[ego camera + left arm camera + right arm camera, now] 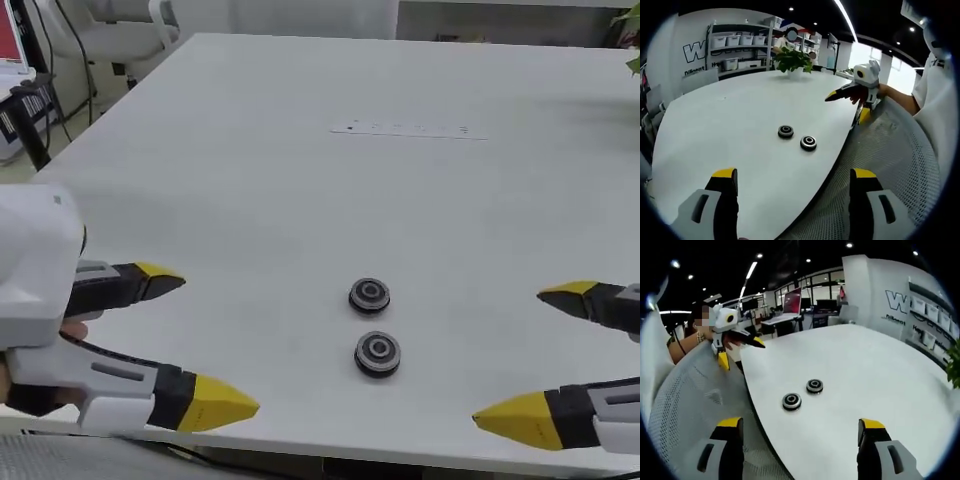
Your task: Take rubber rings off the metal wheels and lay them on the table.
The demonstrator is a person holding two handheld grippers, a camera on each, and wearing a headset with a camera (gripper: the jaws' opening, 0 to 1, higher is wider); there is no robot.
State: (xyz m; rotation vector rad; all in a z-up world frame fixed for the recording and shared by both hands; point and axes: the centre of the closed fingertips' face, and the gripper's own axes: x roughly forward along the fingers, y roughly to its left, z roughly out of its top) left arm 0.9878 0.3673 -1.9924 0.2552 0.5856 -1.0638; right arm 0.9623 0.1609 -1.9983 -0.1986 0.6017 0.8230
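Two small metal wheels lie flat on the white counter [300, 180], close to its front edge. They sit just beside each other without touching. The far wheel [369, 296] is a little further in, and the near wheel [377, 354] is closer to the edge. Each wheel has a dark rubber ring [378, 373] around its rim.

The left claw [220, 343] hangs over the front left part of the counter. Its yellow-tipped jaws are spread wide, with nothing between them. The right claw [507, 357] hangs at the front right, its jaws also wide apart and holding nothing. The two claws point inward toward each other. The wheels lie between them, well apart from both and a little nearer the right one. Neither claw touches a wheel.

In the left gripper view both wheels sit ahead of the jaws, past their tips, with the right claw beyond them. In the right gripper view the wheels again lie ahead of the parted jaws.

A pale strip [410, 129] lies further back on the counter, and a potted plant [792, 60] stands at the counter's right end.
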